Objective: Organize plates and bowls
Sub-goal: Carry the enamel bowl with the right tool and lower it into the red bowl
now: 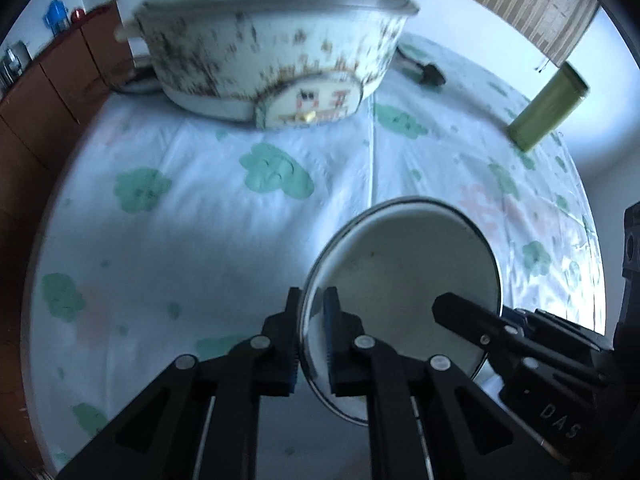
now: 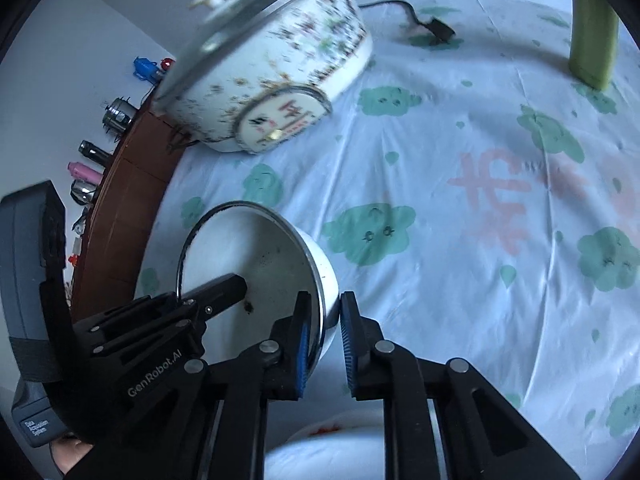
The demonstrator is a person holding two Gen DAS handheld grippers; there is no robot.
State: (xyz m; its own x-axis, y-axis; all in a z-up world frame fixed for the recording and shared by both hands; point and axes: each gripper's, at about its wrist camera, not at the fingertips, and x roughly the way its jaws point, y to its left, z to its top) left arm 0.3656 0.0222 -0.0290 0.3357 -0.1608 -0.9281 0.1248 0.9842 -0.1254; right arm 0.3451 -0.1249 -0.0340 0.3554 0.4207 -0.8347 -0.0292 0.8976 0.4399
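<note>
Above the cloth-covered surface point(image 1: 200, 208), at six o'clock from the lidded pot point(image 1: 264, 56), the bowl point(image 1: 404, 280) is hanging tilted, left gripper point(image 1: 314, 336) and right gripper point(image 2: 324, 344) fingers clenching opposite rims, so both should be moving together.

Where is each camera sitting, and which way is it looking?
Left wrist: on the left gripper, looking down at the white bowl it pinches; the right gripper's finger reaches in.
Right wrist: on the right gripper, clamping the bowl's opposite rim; the left gripper shows.
Shared: bowl, lidded pot, cloud tablecloth.
</note>
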